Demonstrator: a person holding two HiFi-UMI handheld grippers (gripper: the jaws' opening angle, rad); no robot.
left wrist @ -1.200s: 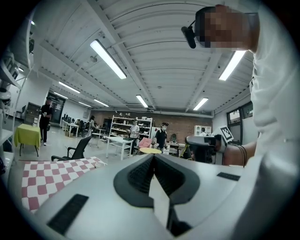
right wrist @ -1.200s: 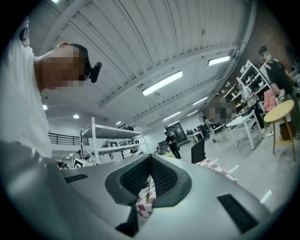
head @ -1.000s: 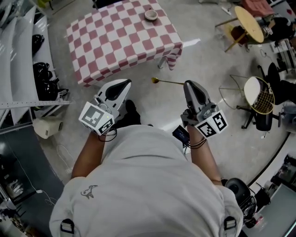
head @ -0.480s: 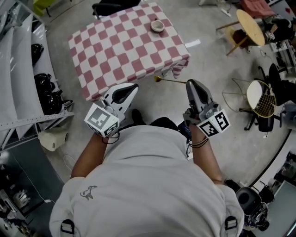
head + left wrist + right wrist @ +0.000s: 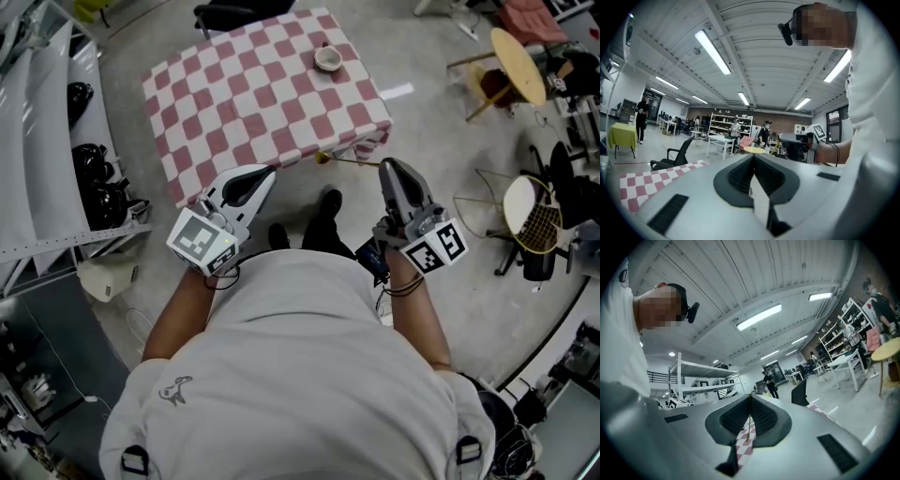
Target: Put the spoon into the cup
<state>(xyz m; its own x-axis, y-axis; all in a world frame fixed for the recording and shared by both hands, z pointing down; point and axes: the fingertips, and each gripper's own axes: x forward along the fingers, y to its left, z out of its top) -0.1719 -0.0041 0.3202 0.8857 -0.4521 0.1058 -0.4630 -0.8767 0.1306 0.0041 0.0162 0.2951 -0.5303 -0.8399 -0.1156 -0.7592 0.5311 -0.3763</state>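
A thin gold spoon [image 5: 345, 161] sticks out leftward from my right gripper [image 5: 385, 169], which is shut on its handle; its bowl hangs by the near corner of the red-and-white checked table [image 5: 253, 94]. The spoon [image 5: 747, 428] also shows between the closed jaws in the right gripper view. A small pale cup [image 5: 327, 58] stands on the table's far right part, well ahead of both grippers. My left gripper [image 5: 266, 173] is held level beside the right one, off the table's near edge, its jaws shut on nothing [image 5: 753, 157].
White shelving [image 5: 42, 141] with dark items runs along the left. A black chair [image 5: 230, 13] stands behind the table. A round wooden table [image 5: 511, 49] and a wire chair with a racket [image 5: 527, 192] are on the right. Concrete floor lies underfoot.
The checked table and cup have come nearer and shifted right in the head view as the person steps toward them. Both grippers keep their pose; the spoon stays held.
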